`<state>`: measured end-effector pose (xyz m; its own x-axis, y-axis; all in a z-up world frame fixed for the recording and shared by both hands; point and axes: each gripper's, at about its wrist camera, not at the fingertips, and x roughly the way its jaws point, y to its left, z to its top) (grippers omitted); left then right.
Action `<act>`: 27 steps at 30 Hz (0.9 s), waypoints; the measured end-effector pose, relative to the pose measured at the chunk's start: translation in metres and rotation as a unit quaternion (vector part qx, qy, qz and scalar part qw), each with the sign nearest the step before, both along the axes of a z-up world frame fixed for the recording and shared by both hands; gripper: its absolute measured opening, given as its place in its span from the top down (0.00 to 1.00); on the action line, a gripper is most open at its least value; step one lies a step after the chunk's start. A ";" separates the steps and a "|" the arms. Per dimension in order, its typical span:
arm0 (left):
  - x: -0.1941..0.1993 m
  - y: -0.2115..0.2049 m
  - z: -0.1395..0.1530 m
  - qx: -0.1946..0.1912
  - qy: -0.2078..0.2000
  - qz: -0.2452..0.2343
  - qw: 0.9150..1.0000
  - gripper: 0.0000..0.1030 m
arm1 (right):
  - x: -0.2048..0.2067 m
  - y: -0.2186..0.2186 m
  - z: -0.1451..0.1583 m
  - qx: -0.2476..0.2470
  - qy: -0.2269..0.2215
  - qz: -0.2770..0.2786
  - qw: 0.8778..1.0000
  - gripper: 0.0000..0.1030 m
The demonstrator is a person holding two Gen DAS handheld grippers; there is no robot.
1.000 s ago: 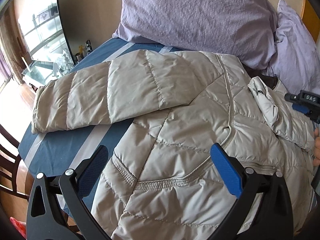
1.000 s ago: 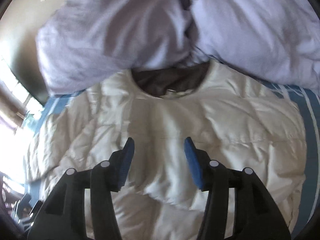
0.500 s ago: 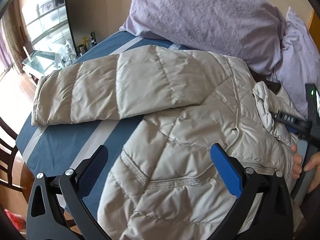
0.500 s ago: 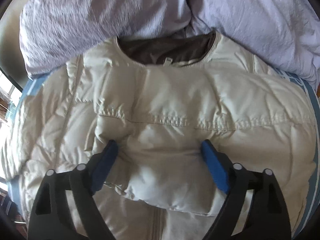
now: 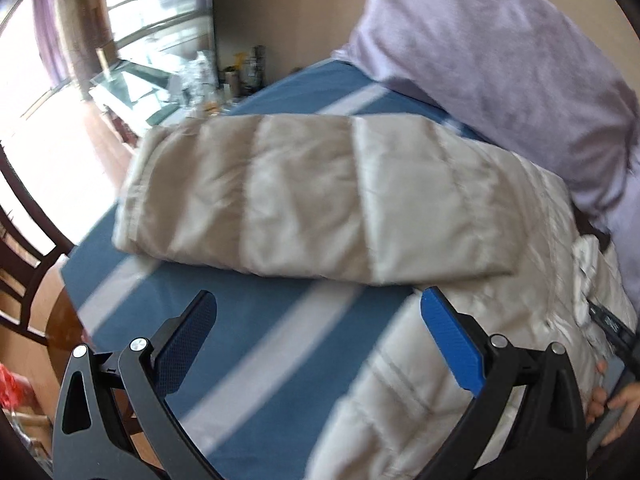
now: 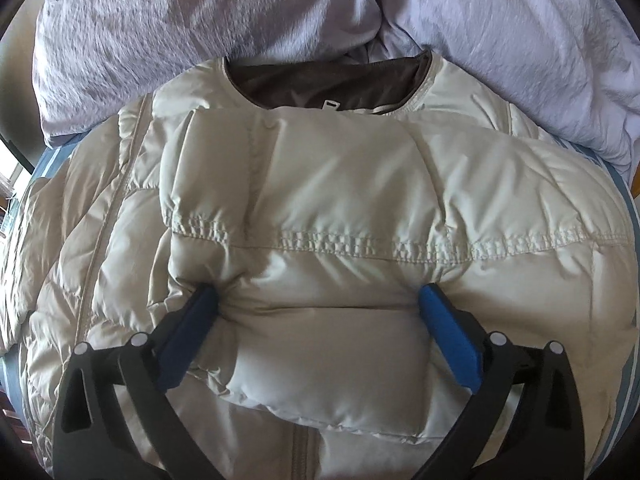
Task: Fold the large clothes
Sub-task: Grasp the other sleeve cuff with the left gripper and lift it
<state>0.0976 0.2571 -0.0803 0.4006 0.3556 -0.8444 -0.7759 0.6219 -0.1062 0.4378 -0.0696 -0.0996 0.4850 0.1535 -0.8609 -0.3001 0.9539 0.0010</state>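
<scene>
Your cream quilted puffer jacket (image 6: pixel 320 208) lies front-up on the blue striped bedsheet (image 5: pixel 248 320) against the lavender pillows (image 6: pixel 200 12), one sleeve folded across the chest, the other (image 5: pixel 304 196) stretched out sideways. Your right gripper (image 6: pixel 320 312) has just been opening, its jaws now wide astride the folded sleeve, apparently not pinching it; your left gripper (image 5: pixel 316 328) hangs open over bare sheet. The left view is motion-blurred, and the hem is cut off.

Bed (image 5: pixel 256 320) covered by a blue sheet with pale stripes. Lying directly on it: a beige quilted down jacket (image 6: pixel 340 200), front up, collar toward the far end, one sleeve (image 5: pixel 280 192) spread out to the left across the sheet, the other folded over the chest; two lilac pillows (image 6: pixel 180 20) at the far end, touching the jacket's collar
</scene>
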 end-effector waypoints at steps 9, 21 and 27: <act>-0.034 0.065 -0.006 0.019 0.024 0.075 0.997 0.01 | -0.003 0.001 0.001 -0.002 -0.002 -0.005 1.000 0.02; -0.045 0.123 -0.036 -0.041 0.027 0.129 0.990 0.17 | -0.007 0.000 0.002 0.000 -0.007 -0.006 1.000 0.02; -0.045 0.121 -0.041 -0.037 0.023 0.148 0.988 0.26 | -0.008 0.000 0.002 0.002 -0.006 -0.002 1.000 0.02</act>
<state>0.0531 0.3786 -0.1208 0.2487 0.3873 -0.8878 -0.9274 0.3596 -0.1029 0.4296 -0.0699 -0.0975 0.4964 0.1546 -0.8542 -0.2962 0.9551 0.0008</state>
